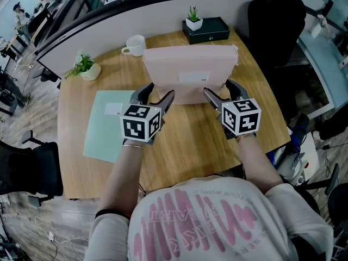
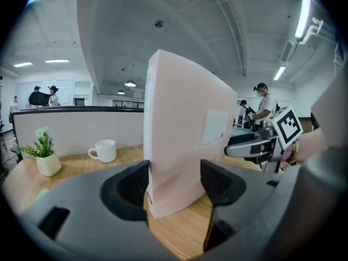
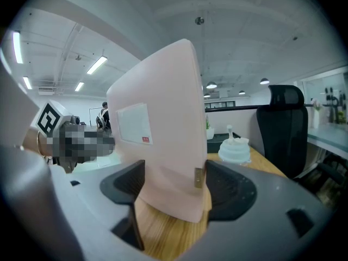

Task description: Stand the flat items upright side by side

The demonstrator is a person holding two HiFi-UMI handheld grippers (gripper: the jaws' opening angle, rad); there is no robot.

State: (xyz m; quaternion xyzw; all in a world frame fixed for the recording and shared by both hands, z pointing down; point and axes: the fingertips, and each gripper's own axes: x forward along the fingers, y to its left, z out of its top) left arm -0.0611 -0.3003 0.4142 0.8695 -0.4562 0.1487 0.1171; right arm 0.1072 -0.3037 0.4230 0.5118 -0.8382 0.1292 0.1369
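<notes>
A: Where's the pink file folder (image 1: 190, 72)?
B: Upright on the desk (image 1: 190, 140), mid-back, long edge down. The face with the white label is toward the person.
A: Grippers?
B: One on each end. The left gripper (image 1: 156, 95) straddles the folder's left end, and its own view has the folder (image 2: 179, 124) between the jaws with a pad against each face, so it's holding it. The right gripper (image 1: 218, 87) does the same at the right end, pads on both sides of the folder (image 3: 163, 145), with a small metal clip on the folder's edge by one pad. Both sets of jaws stand fairly wide because the folder is thick.
A: Other flat item?
B: The green folder (image 1: 109, 126) lies flat on the desk's left half, well apart from the pink one and untouched.
A: Containers?
B: A white mug (image 1: 135, 45) sits behind the pink folder's left end; can't see what's inside. A white pot with a small plant (image 1: 87, 68) is at the back left. A black box (image 1: 206, 30) at the back is closed, with a second potted plant (image 1: 193, 20) on its lid.
A: Surroundings?
B: Wood-grain desk with a curved partition (image 1: 109, 20) behind it. There's a black chair (image 1: 274, 20) at the back right. Open office with strip lights, and people far off in the left gripper view.
</notes>
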